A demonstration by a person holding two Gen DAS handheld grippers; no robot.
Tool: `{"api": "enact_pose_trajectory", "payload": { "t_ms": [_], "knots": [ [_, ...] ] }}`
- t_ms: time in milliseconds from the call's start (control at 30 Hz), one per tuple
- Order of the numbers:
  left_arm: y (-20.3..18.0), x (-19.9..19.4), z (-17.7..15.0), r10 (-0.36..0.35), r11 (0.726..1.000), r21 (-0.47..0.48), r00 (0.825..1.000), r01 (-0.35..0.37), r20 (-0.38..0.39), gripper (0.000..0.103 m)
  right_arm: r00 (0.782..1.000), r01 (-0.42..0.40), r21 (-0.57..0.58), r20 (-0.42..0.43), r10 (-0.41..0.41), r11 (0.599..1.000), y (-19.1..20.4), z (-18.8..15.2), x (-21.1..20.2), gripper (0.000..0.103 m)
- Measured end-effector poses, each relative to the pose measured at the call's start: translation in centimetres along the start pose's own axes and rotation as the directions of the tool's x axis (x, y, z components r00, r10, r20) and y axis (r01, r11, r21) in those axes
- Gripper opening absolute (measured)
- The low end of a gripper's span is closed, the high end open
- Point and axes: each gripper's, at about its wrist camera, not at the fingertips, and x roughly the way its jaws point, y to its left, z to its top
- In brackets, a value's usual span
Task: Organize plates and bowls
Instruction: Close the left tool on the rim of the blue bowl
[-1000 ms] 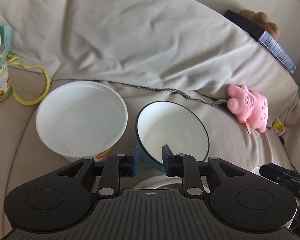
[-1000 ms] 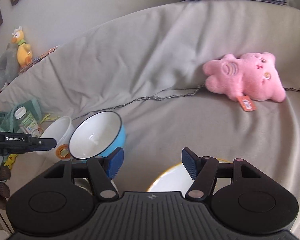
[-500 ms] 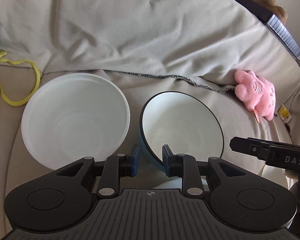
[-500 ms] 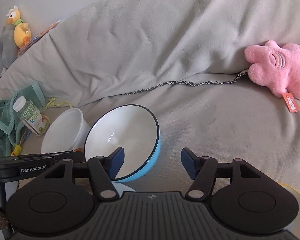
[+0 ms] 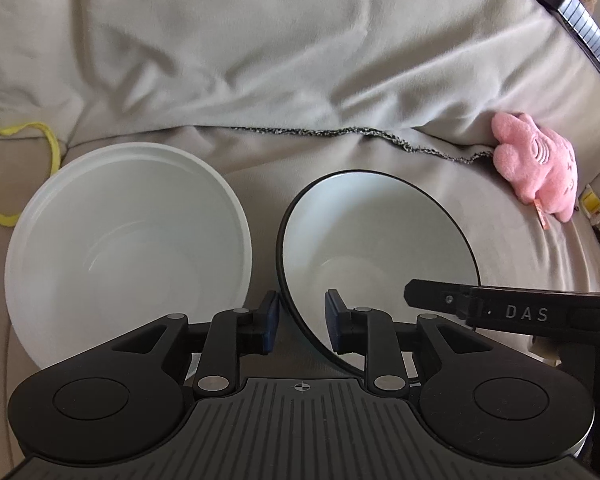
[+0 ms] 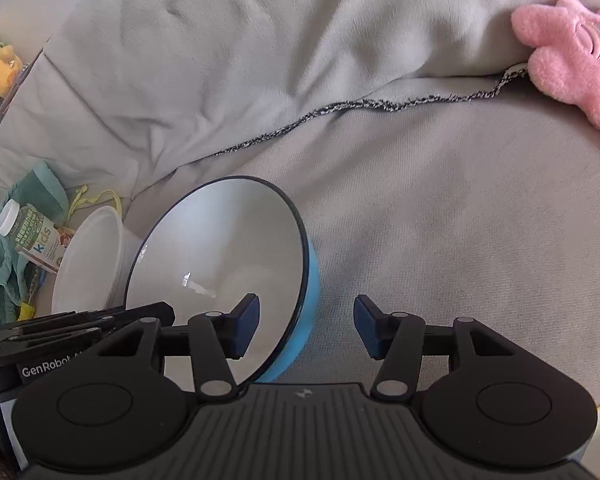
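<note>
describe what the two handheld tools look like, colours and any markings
Both are matte black plastic with a ribbed top plate, round side discs and silver pivot screws. The left tool and right tool each have two dark blue pads at the tips. White "GenRobot" and "DAS" lettering shows on their sides.

Grey-covered sofa [image 6: 440,208], white bowl [image 5: 128,240], pink plush [image 5: 536,164], bottle [image 6: 30,234]

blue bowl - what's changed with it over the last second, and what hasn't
The left gripper, clamped on the blue bowl's rim throughout, has carried it nearer the white bowl. The right gripper has come in, straddling the bowl's right rim, jaws open. The white bowl and pink toy haven't moved.
</note>
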Motion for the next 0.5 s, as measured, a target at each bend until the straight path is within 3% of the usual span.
{"api": "enact_pose_trajectory", "payload": {
  "t_ms": [167, 233, 500],
  "knots": [
    [-0.2, 0.4, 0.7, 0.012, 1.0, 0.006, 1.0, -0.012, -0.014, 0.027, 0.997, -0.044, 0.043, -0.063, 0.046, 0.998, 0.1, 0.3, 2.5, 0.054],
    [-0.3, 0.5, 0.8, 0.019, 1.0, 0.013, 1.0, -0.019, -0.02, 0.027, 0.997, -0.051, 0.03, -0.063, 0.053, 0.998, 0.4, 0.3, 2.7, 0.047],
    [0.5, 0.2, 0.9, 0.046, 0.998, -0.037, 0.998, -0.048, -0.049, 0.025, 0.994, -0.083, 0.042, -0.07, 0.086, 0.996, -0.4, 0.6, 2.5, 0.038]
  ]
}}
